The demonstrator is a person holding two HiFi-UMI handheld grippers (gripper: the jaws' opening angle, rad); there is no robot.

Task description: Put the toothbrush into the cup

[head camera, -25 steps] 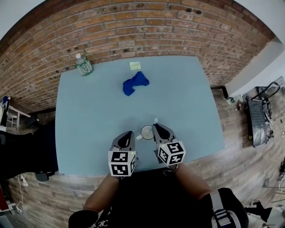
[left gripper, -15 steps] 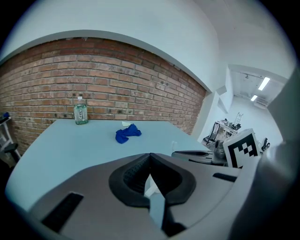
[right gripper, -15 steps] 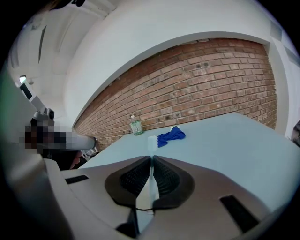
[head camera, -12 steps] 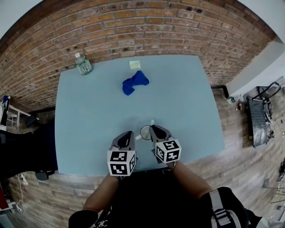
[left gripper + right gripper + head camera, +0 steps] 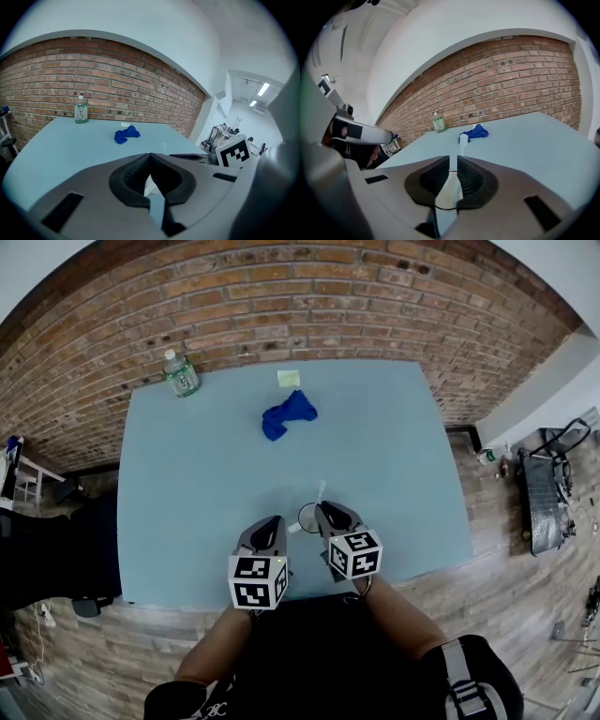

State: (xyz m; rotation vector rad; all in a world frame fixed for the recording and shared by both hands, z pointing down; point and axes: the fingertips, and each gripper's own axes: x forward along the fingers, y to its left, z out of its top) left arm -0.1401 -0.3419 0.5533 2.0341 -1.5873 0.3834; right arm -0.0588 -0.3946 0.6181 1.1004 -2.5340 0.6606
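Jaws together, the left gripper (image 5: 272, 521) sits just beside the white cup (image 5: 306, 516). Over the past second the right gripper (image 5: 328, 512), clamped on the toothbrush (image 5: 462, 140), has slid leftward above the cup's rim. The brush looks ready to lower in.

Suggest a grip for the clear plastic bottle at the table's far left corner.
Probably the clear plastic bottle with the green label by its body below the cap, coming level from the light blue table's near side: it stands upright at the far edge, red brick wall behind.
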